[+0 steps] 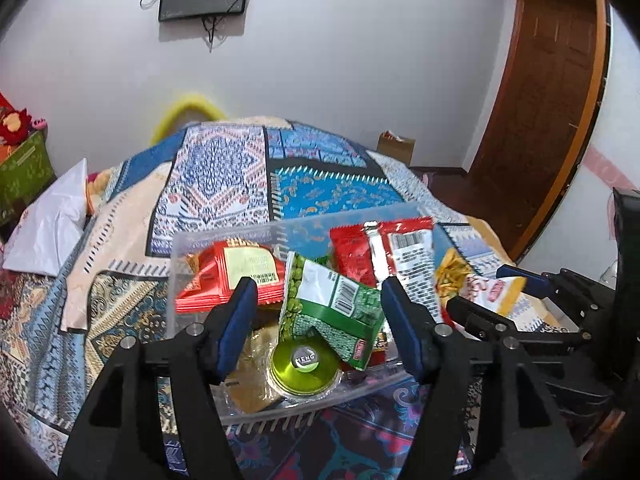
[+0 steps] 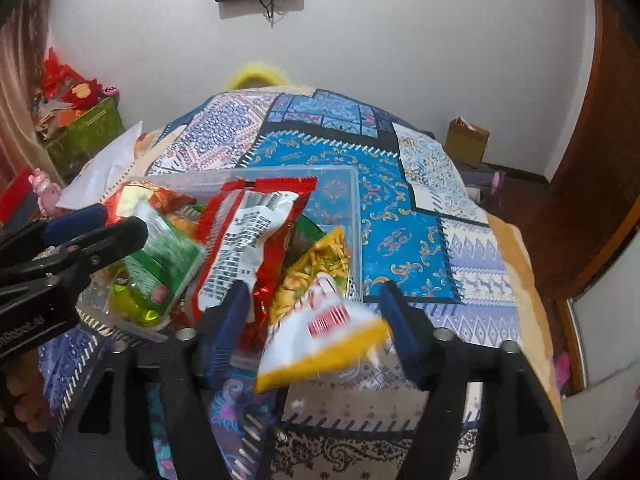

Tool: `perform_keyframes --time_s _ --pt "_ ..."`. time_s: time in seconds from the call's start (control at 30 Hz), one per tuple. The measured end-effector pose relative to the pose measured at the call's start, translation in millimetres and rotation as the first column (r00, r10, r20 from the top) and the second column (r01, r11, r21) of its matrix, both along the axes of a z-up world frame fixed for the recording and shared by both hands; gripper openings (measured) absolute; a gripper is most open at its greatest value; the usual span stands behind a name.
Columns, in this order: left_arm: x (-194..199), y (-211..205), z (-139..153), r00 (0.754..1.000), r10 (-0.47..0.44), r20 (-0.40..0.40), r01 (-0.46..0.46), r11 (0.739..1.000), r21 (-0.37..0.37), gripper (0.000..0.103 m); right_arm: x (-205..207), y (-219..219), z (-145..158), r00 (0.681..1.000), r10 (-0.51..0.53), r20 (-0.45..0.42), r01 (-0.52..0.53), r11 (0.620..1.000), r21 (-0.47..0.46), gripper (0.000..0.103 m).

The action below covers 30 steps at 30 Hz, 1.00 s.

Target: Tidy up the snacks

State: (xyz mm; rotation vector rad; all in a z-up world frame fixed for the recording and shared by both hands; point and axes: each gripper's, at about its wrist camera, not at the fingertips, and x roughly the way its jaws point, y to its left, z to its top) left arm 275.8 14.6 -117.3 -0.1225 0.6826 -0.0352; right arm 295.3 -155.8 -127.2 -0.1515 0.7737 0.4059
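A clear plastic box point(image 1: 224, 236) sits on the patterned bedspread and holds several snack packs. A green pea bag point(image 1: 332, 304), red packs point(image 1: 236, 276) and a green round tin point(image 1: 304, 364) lie in it. My left gripper point(image 1: 316, 316) is open over the box, fingers on either side of the green bag. In the right wrist view the box point(image 2: 352, 208) shows a large red pack point(image 2: 256, 236). A yellow and white chip bag point(image 2: 320, 328) hangs over the box's near right corner, blurred, between the open fingers of my right gripper point(image 2: 316, 320).
The bedspread point(image 2: 420, 236) stretches beyond the box. A white plastic bag point(image 1: 52, 224) lies at the left edge. A green box with toys point(image 2: 84, 132) stands far left. A cardboard box point(image 2: 466, 140) and a wooden door point(image 1: 540, 100) are at the right.
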Motion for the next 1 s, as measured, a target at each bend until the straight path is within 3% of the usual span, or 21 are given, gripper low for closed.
perform_keyframes --time_s 0.2,0.4,0.5,0.57,0.63,0.7,0.83,1.0 --pt "-27.6 5.5 31.4 0.998 0.021 0.059 -0.020 1.000 -0.013 0.064 -18.5 -5.3 29.2 0.999 0.010 0.051 -0.012 0.999 0.036 0.068" --pt "-76.6 7.9 78.2 0.982 0.039 0.185 -0.040 0.999 0.002 0.064 -54.0 -16.7 78.9 0.989 0.027 0.145 -0.044 0.993 0.113 0.069" --pt "-108.1 9.2 101.4 0.969 0.037 0.244 -0.036 0.999 -0.007 0.064 -78.5 -25.2 105.4 0.978 0.029 0.207 -0.063 0.985 0.161 0.076" --pt "-124.3 10.6 112.6 0.962 0.038 0.269 -0.036 0.999 -0.013 0.065 -96.5 -30.2 121.0 0.968 0.026 0.251 -0.077 0.978 0.195 0.085" --pt "-140.5 10.8 122.5 0.954 0.043 0.296 -0.041 0.999 -0.013 0.074 -112.5 -34.3 133.7 0.958 0.031 0.286 -0.098 0.970 0.221 0.087" --pt "-156.7 9.8 130.9 0.946 0.053 0.319 -0.054 0.999 -0.006 0.093 -125.8 -35.8 143.3 0.950 0.037 0.311 -0.114 0.966 0.232 0.087" --pt "-181.2 6.6 141.5 0.934 0.053 0.353 -0.060 0.998 0.008 0.098 -147.4 -37.6 152.7 0.932 0.025 0.362 -0.120 0.963 0.242 0.103" --pt "-203.2 2.1 148.0 0.921 0.060 0.384 -0.077 0.997 0.029 0.102 -162.9 -38.7 153.4 0.926 0.032 0.377 -0.132 0.961 0.242 0.103"
